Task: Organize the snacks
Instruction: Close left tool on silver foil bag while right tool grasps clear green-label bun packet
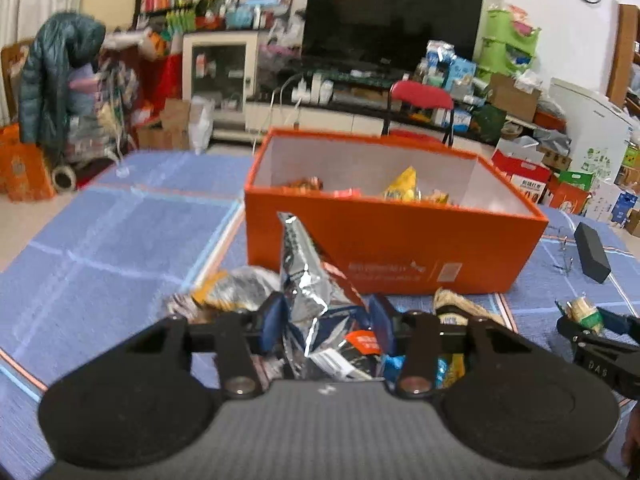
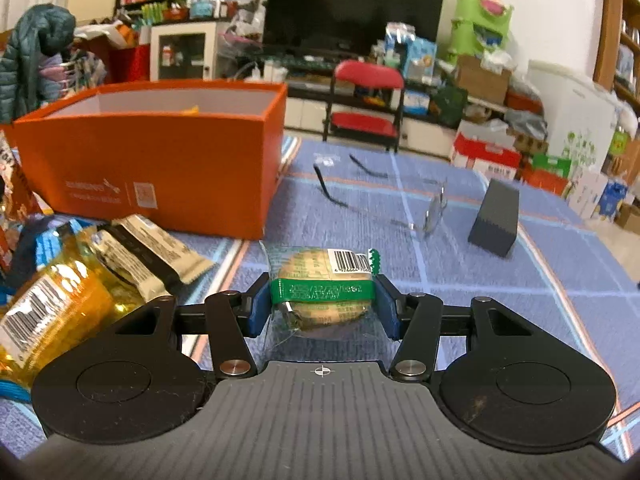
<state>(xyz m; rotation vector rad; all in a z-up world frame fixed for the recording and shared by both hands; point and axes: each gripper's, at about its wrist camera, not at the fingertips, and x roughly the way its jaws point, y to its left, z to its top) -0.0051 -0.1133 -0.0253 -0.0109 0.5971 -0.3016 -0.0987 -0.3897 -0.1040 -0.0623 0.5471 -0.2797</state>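
On the blue checked tabletop [image 2: 460, 272] in front of me stands an open orange cardboard box [image 1: 400, 244], with a few yellow and orange snack packets [image 1: 404, 190] lying inside against its white lining. Just short of its near wall sits a loose heap of wrapped snacks [image 1: 236, 292]. My left hand-held gripper [image 1: 326, 320] is clamped on a crinkled silver foil snack bag [image 1: 308, 280] over that heap: both blue pads press into its sides, and the bag's sealed top stands up tilted in front of the box wall. My right hand-held gripper [image 2: 322, 306] is closed around a round biscuit in a clear wrapper with a green band [image 2: 320, 292], pads tight against the wrapper on both sides, barcode label facing up. It is right of the box's near corner, over open cloth. Seen from the right wrist, to the left of that gripper, lie a glossy yellow packet [image 2: 60, 312] and a cream and black packet [image 2: 156, 252], touching each other. Farther right on the cloth are a pair of thin-framed spectacles [image 2: 428, 212] and, just beside them, a dark grey rectangular case [image 2: 496, 220], apart from the snacks.
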